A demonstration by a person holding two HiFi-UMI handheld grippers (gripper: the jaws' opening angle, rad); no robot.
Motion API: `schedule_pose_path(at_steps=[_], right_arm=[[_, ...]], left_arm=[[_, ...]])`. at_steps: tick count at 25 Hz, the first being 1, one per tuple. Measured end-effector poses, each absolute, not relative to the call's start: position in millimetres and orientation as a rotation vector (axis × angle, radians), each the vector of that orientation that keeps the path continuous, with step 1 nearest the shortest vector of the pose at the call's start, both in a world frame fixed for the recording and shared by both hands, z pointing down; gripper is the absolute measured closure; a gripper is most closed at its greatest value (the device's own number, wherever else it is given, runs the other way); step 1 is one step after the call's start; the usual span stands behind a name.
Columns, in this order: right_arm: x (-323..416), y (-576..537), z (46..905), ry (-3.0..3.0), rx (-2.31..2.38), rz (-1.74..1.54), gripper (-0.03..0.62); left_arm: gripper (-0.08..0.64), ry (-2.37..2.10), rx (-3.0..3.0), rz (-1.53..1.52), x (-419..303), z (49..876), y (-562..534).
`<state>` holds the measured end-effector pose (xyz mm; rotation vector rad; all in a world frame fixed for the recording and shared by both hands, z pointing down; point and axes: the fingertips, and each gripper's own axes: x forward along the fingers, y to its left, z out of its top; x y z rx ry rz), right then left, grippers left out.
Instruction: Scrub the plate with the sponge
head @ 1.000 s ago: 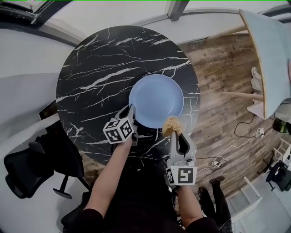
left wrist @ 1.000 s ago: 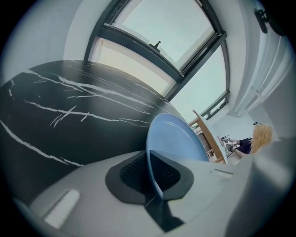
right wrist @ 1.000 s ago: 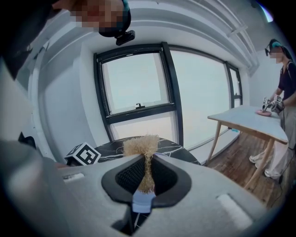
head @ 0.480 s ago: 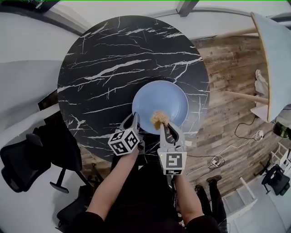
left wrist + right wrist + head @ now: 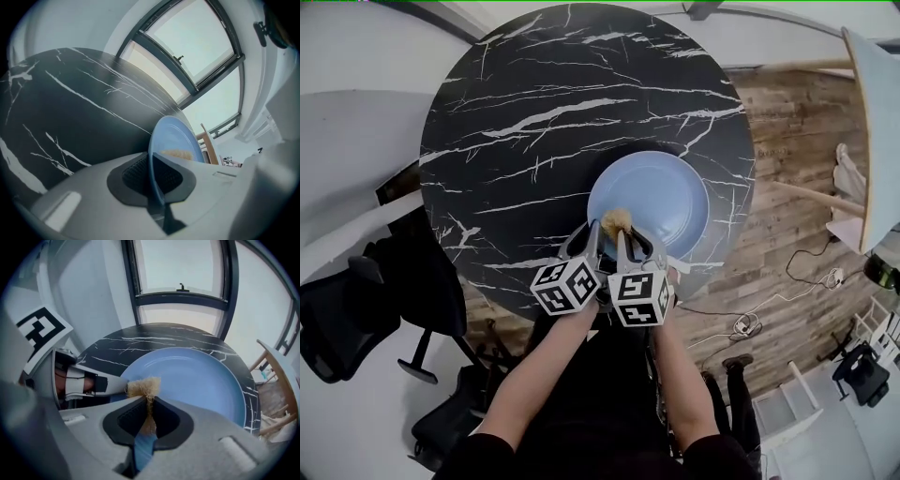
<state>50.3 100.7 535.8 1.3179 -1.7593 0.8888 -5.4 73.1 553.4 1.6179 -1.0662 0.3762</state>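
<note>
Right now I see the plate (image 5: 661,202) as a plain, pale blue round dish with a smooth surface and a shallow raised rim, nothing lying on its open middle. It lies flat on the near right part of the round black bench (image 5: 516,122), whose top is veined with white like marble, and its near edge sits close to the bench's near edge. The sponge (image 5: 143,387) is a small tan tuft, coarse and fibrous, frayed at its far end. My left tool (image 5: 589,242) is almost fully closed, its jaws pinching the plate's rim at the near left side; in the left gripper view the blue rim runs straight down between the two dark ribbed pads. My right tool (image 5: 623,239) is closed on the sponge, which is squeezed thin between its pads and sticks out beyond them over the plate's near left part, just beside the left tool's tip. Whether the tuft actually presses on the blue surface I cannot tell. Both tools sit side by side, their marker cubes nearly touching. By count I have one plate, one sponge, one bench and two tools.
</note>
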Motion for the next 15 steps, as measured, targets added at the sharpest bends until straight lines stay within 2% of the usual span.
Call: schedule_pose_path(at_steps=[15], right_arm=[[39, 142, 544, -1.718, 1.137, 0.966, 0.557]], left_arm=[[0.537, -1.042, 1.615, 0.354, -12, 554, 75]])
